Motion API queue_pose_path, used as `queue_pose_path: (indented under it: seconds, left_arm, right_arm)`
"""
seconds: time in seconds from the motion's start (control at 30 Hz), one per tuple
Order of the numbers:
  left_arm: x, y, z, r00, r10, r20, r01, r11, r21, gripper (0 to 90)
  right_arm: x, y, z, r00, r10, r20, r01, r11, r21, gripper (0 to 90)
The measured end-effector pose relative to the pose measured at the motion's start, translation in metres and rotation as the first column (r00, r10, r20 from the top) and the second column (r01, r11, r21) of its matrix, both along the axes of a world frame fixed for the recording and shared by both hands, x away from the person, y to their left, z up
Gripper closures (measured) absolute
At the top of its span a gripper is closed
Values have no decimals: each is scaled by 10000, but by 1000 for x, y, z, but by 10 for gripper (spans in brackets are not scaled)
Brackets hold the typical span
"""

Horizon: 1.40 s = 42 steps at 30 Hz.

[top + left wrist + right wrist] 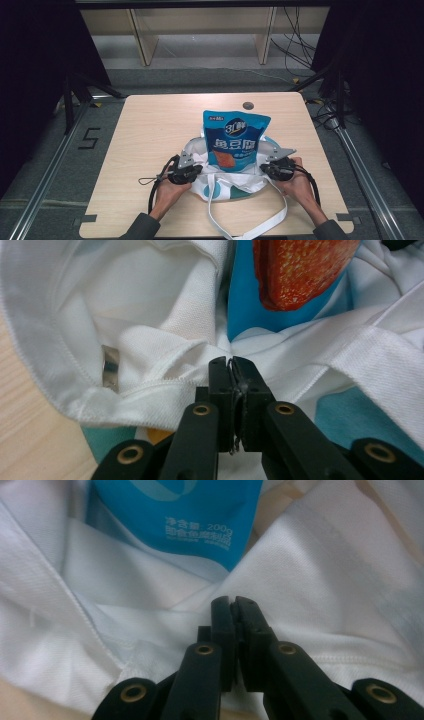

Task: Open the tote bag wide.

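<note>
A blue snack pouch [235, 140] stands upright inside a white cloth bag [227, 189] with teal print, in the middle of the table. My left gripper [197, 169] is at the bag's left rim and my right gripper [265, 169] at its right rim. In the left gripper view the left gripper [231, 361] is shut, tips against a fold of white bag cloth [150, 315], with the pouch [245, 310] just beyond. In the right gripper view the right gripper [233, 600] is also shut, lying over the bag cloth [325, 580] below the pouch [185, 510]. Whether either pinches cloth is not clear.
The bag's long white strap [250, 227] loops toward the table's near edge. The light wooden table [150, 130] has a round grommet [248, 105] at the back. Wooden shelving [200, 30] and cables [295, 45] stand beyond it.
</note>
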State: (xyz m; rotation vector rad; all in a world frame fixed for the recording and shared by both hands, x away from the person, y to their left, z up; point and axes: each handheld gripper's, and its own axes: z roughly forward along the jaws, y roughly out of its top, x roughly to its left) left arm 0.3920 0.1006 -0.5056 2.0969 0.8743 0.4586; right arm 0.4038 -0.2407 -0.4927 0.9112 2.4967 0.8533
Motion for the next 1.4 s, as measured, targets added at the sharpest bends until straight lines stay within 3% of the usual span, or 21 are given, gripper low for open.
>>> queue_pose_path:
  seconds: [0.13, 0.2, 0.23, 0.27, 0.3, 0.33, 0.5, 0.53, 0.6, 0.7, 0.73, 0.77, 0.83, 0.87, 0.9, 1.0, 1.1, 1.13, 1.2, 1.27, 1.4]
  left_arm:
    - [14, 1, -4, 9990, 431, 83, -430, 9990, -76, 884]
    - [22, 1, -3, 9984, 489, 290, -493, 9987, 158, 884]
    - [25, 1, -3, 9983, 556, 184, -559, 9983, 156, 884]
    - [29, 1, -4, 9979, 616, 206, -619, 9980, 149, 884]
    - [32, 1, -4, 9970, 744, 216, -745, 9972, 67, 883]
    - [35, 1, -3, 9973, 708, 199, -713, 9972, 231, 883]
    - [43, 0, -4, 9948, 992, 239, -987, 9949, -200, 880]
    - [44, 2, -4, 9959, 884, 217, -884, 9961, -16, 880]
    - [46, 2, -4, 9957, 901, 207, -899, 9959, -85, 877]
    - [46, 1, -4, 9952, 966, 148, -961, 9949, -317, 861]
    - [46, 2, -2, 9966, 809, 156, -808, 9967, -110, 842]
    - [46, 2, -1, 9973, 695, 254, -695, 9976, 7, 833]
    - [45, 2, 0, 9973, 707, 198, -702, 9972, -247, 803]
    - [45, 1, 0, 9963, 836, 218, -822, 9950, -562, 783]
    - [44, 2, 2, 9970, 768, 129, -759, 9955, -562, 756]
    - [44, 4, 8, 9973, 732, 88, -721, 9931, -929, 699]
    - [42, 7, 16, 9973, 717, 149, -696, 9915, -1100, 642]
    - [41, 6, 18, 9968, 797, 117, -772, 9867, -1429, 632]
    - [39, 9, 24, 9965, 827, 132, -799, 9857, -1482, 611]
    - [38, 12, 27, 9968, 787, 125, -756, 9832, -1659, 602]
    - [35, 16, 33, 9961, 878, 29, -858, 9793, -1836, 556]
  right_arm:
    - [9, 7, -4, 9994, -305, 189, 303, 9995, 85, 881]
    - [17, 7, -3, 9995, -232, 236, 233, 9997, -66, 882]
    - [21, 8, -3, 9995, -251, 210, 253, 9997, -72, 882]
    - [25, 10, -5, 9984, -336, 456, 336, 9994, 27, 882]
    - [29, 10, -3, 9987, -412, 309, 413, 9991, -21, 882]
    - [33, 11, -5, 9979, -478, 436, 475, 9988, 65, 882]
    - [51, 9, -7, 9964, -720, 445, 700, 9965, 453, 881]
    - [54, 8, -7, 9962, -749, 447, 727, 9962, 479, 881]
    - [59, 8, -7, 9952, -886, 426, 856, 9941, 661, 881]
    - [60, 7, -6, 9956, -870, 341, 846, 9942, 659, 877]
    - [60, 6, -6, 9951, -826, 547, 793, 9951, 587, 869]
    - [59, 7, -5, 9947, -919, 452, 888, 9938, 665, 860]
    - [58, 5, -3, 9930, -1160, 226, 1132, 9884, 1015, 829]
    - [57, 3, -2, 9928, -1164, 295, 1127, 9881, 1042, 816]
    - [58, 1, 1, 9927, -1037, 617, 972, 9902, 1001, 801]
    - [53, -4, 10, 9892, -1167, 888, 1043, 9856, 1332, 761]
    - [43, -6, 21, 9879, -1440, 570, 1299, 9710, 2008, 735]
    - [43, -9, 23, 9870, -1325, 907, 1122, 9732, 2006, 731]
    - [40, -12, 29, 9871, -1247, 1005, 1013, 9721, 2114, 718]
    - [35, -13, 32, 9868, -1371, 862, 1145, 9670, 2275, 713]
    - [33, -16, 36, 9878, -1221, 966, 971, 9681, 2311, 689]
